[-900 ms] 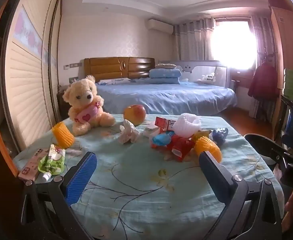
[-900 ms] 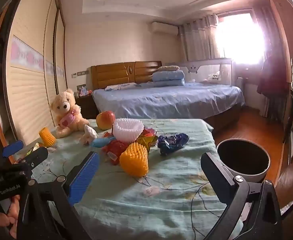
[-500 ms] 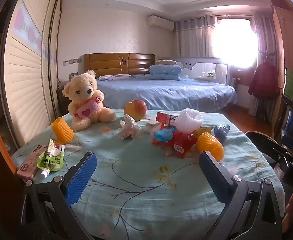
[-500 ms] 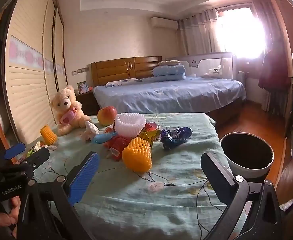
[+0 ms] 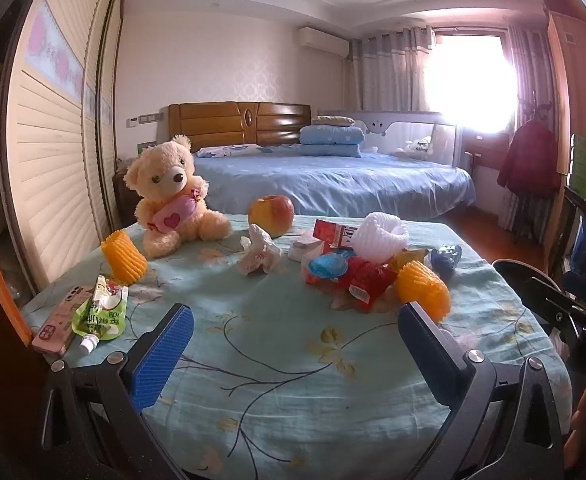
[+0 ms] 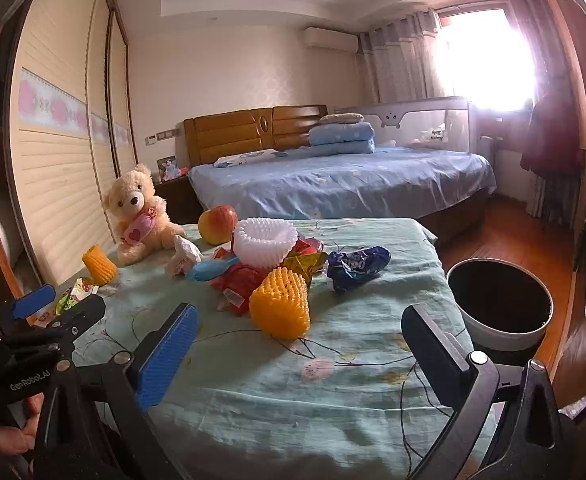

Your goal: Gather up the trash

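Observation:
A pile of trash lies mid-table: a yellow foam net (image 6: 280,305), a white foam net (image 6: 265,240), a red wrapper (image 5: 367,280), a blue wrapper (image 6: 357,265) and a crumpled tissue (image 5: 259,254). A green pouch (image 5: 101,309) and a second yellow net (image 5: 124,255) lie at the left. A dark bin (image 6: 500,303) stands on the floor right of the table. My left gripper (image 5: 293,340) is open and empty over the near table. My right gripper (image 6: 299,344) is open and empty, just short of the yellow net.
A teddy bear (image 5: 171,196), an apple (image 5: 271,210) and a pink phone (image 5: 63,318) sit on the light blue tablecloth (image 5: 293,380). A bed (image 6: 341,184) stands behind. A wardrobe (image 5: 53,152) lines the left.
Both grippers have edged forward and lowered toward the table, so the trash pile looks slightly nearer. Both stay open and empty.

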Motion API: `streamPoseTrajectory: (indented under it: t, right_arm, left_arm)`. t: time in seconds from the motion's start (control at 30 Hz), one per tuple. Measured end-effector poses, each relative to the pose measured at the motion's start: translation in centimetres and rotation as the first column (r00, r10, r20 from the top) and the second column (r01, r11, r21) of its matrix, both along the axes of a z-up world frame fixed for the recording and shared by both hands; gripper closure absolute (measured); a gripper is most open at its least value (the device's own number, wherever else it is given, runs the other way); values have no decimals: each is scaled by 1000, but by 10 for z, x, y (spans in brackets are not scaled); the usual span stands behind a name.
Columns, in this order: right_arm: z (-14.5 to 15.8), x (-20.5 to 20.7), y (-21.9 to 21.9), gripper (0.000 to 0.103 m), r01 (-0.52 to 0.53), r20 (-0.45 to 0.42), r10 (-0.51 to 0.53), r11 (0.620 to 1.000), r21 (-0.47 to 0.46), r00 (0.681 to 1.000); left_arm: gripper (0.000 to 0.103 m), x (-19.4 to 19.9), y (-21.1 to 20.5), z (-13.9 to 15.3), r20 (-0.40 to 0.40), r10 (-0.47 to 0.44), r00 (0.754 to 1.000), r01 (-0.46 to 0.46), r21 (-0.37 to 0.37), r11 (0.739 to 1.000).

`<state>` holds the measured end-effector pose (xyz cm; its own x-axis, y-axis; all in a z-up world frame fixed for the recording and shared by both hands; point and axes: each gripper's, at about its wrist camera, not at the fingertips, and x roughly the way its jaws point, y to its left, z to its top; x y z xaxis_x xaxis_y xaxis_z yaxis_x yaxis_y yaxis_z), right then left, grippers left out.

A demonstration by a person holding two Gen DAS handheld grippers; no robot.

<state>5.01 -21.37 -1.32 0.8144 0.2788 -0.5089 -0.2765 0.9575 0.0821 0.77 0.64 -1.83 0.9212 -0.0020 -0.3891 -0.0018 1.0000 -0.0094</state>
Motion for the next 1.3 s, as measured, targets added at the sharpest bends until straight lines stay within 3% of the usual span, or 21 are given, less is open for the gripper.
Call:
streamPoseTrajectory:
  t: [1.3]
  right_arm:
    - [-9, 9, 5, 1, -21, -56, 21, 1000, 4, 998]
  left_arm:
    - [1, 13, 4, -1, -29, -6, 1000, 5, -9, 1000]
